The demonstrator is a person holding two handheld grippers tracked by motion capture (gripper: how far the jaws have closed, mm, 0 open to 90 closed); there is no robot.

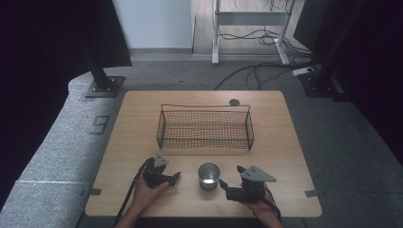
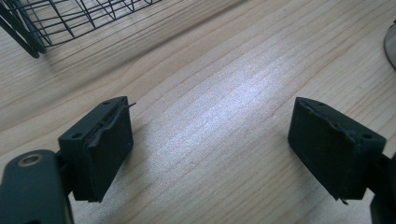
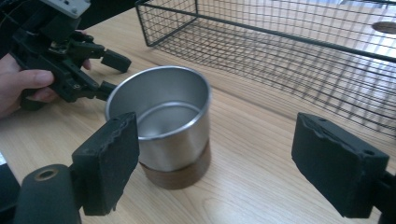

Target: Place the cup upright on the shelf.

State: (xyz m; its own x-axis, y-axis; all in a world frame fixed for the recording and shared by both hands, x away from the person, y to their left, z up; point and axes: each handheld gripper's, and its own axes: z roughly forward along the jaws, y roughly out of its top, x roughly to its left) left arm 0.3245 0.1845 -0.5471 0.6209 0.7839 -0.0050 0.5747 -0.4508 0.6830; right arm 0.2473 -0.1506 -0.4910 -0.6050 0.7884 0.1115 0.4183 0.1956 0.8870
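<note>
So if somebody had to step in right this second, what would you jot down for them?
Left gripper: open, nothing between its fingers, resting on the table left of the cup.
Right gripper: open, nothing held, aimed at the cup from its right.
Metal cup: upright and empty, on the table between the two grippers.
Wire basket: empty, beyond the cup.
Done: nothing moved yet.
Left: probably grasp the cup and set it in the basket.

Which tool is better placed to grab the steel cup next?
Right, probably. The right tool stands open with the steel cup just ahead, off toward one pad. The left tool faces bare table.
</note>
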